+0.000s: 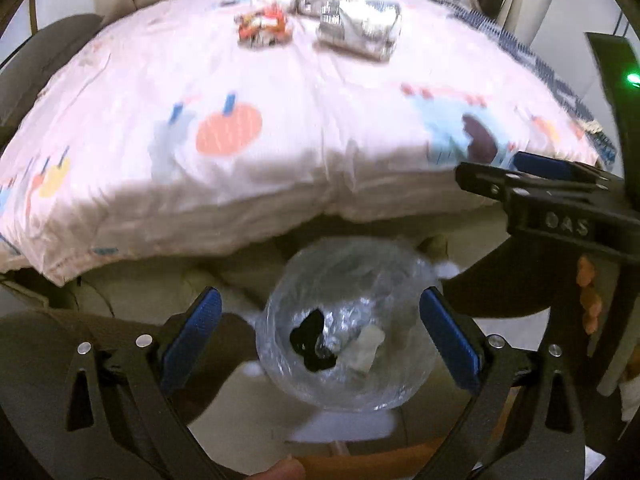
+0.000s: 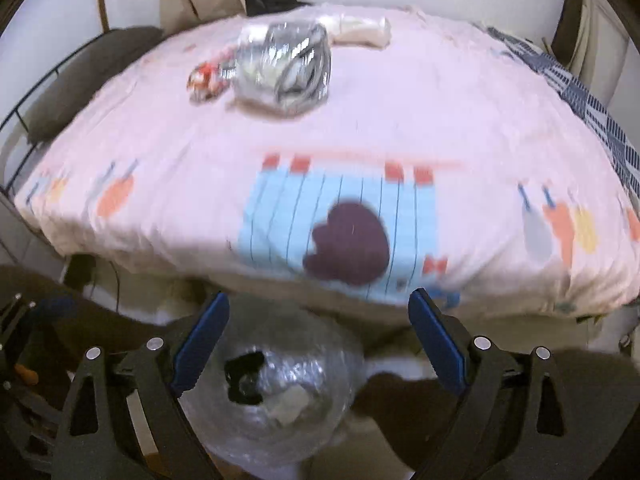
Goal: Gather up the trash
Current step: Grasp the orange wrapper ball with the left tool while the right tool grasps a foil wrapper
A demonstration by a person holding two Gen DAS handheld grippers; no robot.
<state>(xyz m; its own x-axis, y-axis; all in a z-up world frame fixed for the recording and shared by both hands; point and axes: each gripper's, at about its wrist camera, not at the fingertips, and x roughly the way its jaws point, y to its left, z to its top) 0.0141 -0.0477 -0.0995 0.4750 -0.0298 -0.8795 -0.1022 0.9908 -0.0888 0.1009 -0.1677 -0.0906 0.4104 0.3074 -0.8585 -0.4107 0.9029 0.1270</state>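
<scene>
Left claw [image 1: 320,334] and right claw [image 2: 318,338], both spread wide and holding nothing, above a clear-lined bin [image 1: 344,328] (black scrap and pale wrapper inside). Beyond them, on the bed [image 1: 304,96]: a red-and-white wrapper [image 1: 262,26] beside silvery plastic packaging [image 1: 360,28].

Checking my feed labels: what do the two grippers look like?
Both the left gripper and right gripper are black angular frames with silver rivets and ribbed blue pads. The left view shows raised lettering on the right one.
</scene>
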